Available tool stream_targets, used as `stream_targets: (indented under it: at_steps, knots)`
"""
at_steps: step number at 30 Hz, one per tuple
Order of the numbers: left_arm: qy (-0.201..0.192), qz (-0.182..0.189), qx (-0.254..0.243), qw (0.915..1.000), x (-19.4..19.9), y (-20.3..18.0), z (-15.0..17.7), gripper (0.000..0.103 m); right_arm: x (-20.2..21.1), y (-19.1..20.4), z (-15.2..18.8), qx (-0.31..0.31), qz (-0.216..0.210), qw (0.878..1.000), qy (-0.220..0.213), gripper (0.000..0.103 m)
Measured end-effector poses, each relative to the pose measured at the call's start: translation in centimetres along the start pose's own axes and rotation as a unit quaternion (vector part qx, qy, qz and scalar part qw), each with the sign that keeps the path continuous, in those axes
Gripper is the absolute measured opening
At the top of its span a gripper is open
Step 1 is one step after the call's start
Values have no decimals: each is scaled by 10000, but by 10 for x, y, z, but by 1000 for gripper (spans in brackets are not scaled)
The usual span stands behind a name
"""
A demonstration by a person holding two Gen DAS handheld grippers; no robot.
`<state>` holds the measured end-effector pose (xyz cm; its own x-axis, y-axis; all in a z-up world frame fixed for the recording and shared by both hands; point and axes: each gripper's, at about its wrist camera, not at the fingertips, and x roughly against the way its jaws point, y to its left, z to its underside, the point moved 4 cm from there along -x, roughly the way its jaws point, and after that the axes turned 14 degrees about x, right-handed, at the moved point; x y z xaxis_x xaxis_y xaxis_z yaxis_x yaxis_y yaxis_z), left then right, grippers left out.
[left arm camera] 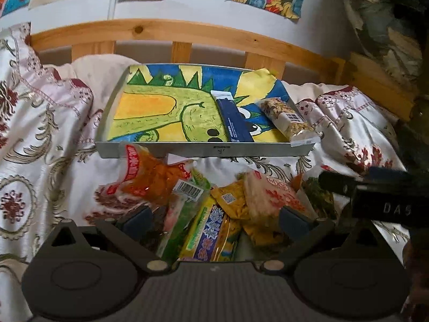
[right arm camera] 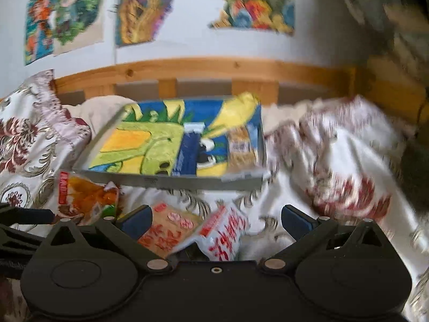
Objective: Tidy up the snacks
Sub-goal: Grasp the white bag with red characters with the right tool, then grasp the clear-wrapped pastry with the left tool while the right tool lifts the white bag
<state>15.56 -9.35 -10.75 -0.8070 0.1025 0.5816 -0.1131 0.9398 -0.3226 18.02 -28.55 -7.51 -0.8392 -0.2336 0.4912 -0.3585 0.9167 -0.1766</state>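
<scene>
Left gripper (left arm camera: 214, 221) low over snack pile (left arm camera: 214, 204), fingers spread; right gripper (right arm camera: 214, 221) likewise.

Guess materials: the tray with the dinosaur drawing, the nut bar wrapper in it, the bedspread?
Tray: looks like thin sheet metal, matte grey, with crisp folded walls; painted board can't be ruled out. Dinosaur drawing lining it: paper with crayon-like strokes. Nut bar wrapper: clear glossy plastic film, contents visible through it. Bedspread: woven satin-like fabric, soft sheen, embroidered floral pattern.

At the right edge of the left wrist view, white letters "DAS" stand on the black gripper body (left arm camera: 391, 204); the snack packets' print is unreadable.
</scene>
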Motion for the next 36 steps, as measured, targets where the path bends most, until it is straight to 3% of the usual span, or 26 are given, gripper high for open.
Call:
stream_targets:
  at_steps: [5, 9, 15, 21, 25, 31, 36]
  knots:
    - [50, -26, 15, 10000, -15, -3, 0, 102, -20, -1, 11, -241, -274, 9990, 271, 87]
    - [82, 32, -78, 9999, -21, -7, 1, 102, -31, -3, 18, -491, -492, 9962, 526, 65]
    - [130, 235, -242, 9993, -26, -16, 0, 102, -27, -14, 18, -652, -372, 9955, 583, 46]
    - [211, 608, -683, 9956, -32, -36, 5, 102, -10, -28, 11, -250, -94, 9992, 282, 42]
    - [347, 740, -1010, 9915, -40, -53, 11, 102, -10, -39, 12, -292, -24, 9991, 309, 42]
    - [560, 520, -1587, 9844, -58, -73, 20, 102, -13, -47, 16, -454, 0, 9983, 370, 42]
    - [599, 294, -1758, 9822, -67, -76, 22, 102, -15, -47, 17, -535, -10, 9977, 418, 42]
